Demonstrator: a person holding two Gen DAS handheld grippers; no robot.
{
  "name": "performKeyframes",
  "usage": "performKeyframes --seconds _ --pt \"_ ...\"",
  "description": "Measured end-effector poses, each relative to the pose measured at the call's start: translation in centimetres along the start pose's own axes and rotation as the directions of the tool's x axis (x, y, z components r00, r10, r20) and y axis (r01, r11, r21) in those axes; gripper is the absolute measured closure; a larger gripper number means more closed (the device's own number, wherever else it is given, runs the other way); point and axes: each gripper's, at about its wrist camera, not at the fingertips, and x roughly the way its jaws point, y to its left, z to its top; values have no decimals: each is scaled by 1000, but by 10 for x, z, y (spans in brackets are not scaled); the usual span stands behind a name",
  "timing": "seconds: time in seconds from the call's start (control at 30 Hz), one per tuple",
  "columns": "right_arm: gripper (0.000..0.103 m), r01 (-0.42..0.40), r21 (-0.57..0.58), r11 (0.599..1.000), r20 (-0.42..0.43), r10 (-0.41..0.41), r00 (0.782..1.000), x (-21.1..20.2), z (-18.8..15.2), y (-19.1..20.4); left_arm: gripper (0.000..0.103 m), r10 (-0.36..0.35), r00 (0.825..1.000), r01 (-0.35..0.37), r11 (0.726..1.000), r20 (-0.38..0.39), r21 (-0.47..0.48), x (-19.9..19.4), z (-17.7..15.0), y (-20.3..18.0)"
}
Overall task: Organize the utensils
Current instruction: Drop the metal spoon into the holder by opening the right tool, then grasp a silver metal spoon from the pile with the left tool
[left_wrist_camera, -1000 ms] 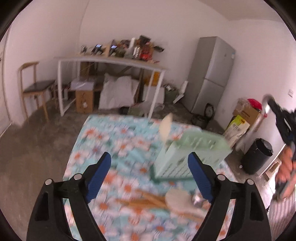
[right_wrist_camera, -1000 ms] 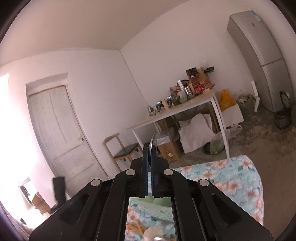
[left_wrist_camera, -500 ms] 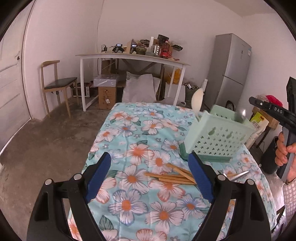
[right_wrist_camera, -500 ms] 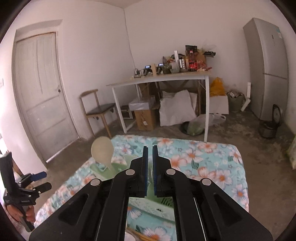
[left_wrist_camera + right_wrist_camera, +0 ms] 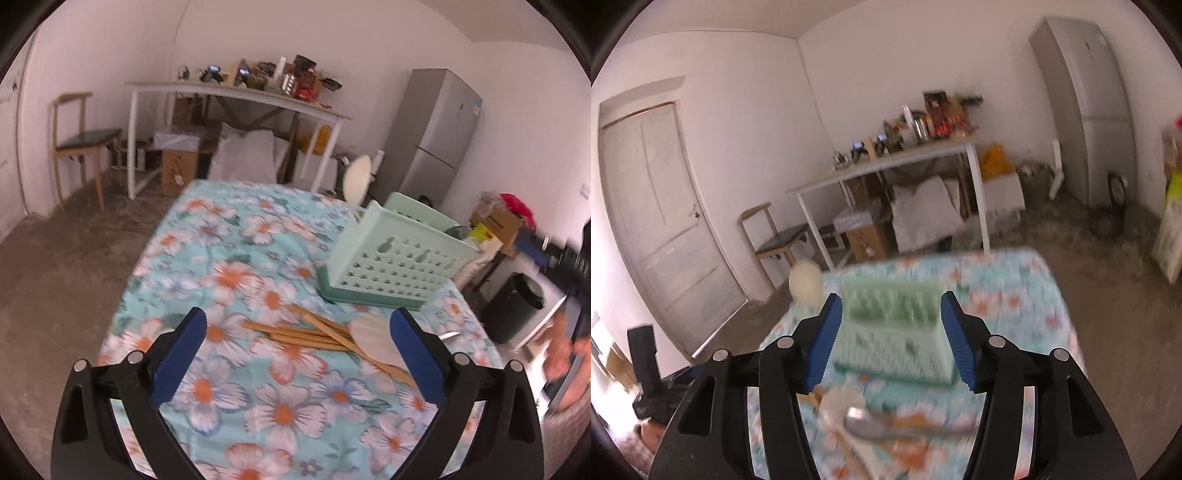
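Note:
A pale green perforated utensil basket (image 5: 397,258) stands on the floral tablecloth (image 5: 221,266), with a cream spatula (image 5: 356,181) upright in it. Wooden chopsticks (image 5: 295,332) and a white rice paddle (image 5: 373,343) lie in front of it. My left gripper (image 5: 297,350) is open and empty above the near cloth. My right gripper (image 5: 892,339) is open and empty, facing the basket (image 5: 897,332). A metal spoon (image 5: 879,428) and the white paddle (image 5: 838,402) lie blurred below it.
A white work table (image 5: 240,92) with clutter, a wooden chair (image 5: 85,136), boxes and a grey fridge (image 5: 436,136) stand beyond. A black bin (image 5: 513,306) is right of the table. A door (image 5: 665,229) is on the left wall.
My right gripper has opened and tilted down toward the basket; the spoon it held now lies on the cloth. My left gripper stays open and has moved a little closer to the chopsticks.

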Motion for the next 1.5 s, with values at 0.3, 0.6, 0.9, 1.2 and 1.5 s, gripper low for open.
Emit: performKeyframes --seconds 0.3,0.6,0.9,1.2,1.5 --pt "49 78 156 985 -216 -43 975 19 -83 -20 6 -63 994 55 995 -88 -87 15 -5 -9" --pt "49 89 173 981 -217 -50 975 15 -90 -28 6 -107 986 107 994 -131 -9 25 -4 -50" --pt "49 41 216 975 -225 9 974 19 -96 -42 14 -147 975 164 982 -166 92 60 -6 -98" --pt "49 -6 226 974 -241 62 969 22 -105 -52 57 -173 946 192 980 -275 45 109 -24 -102" --pt "49 -27 220 975 -238 80 968 25 -101 -53 71 -155 945 184 980 -289 77 118 -19 -108"
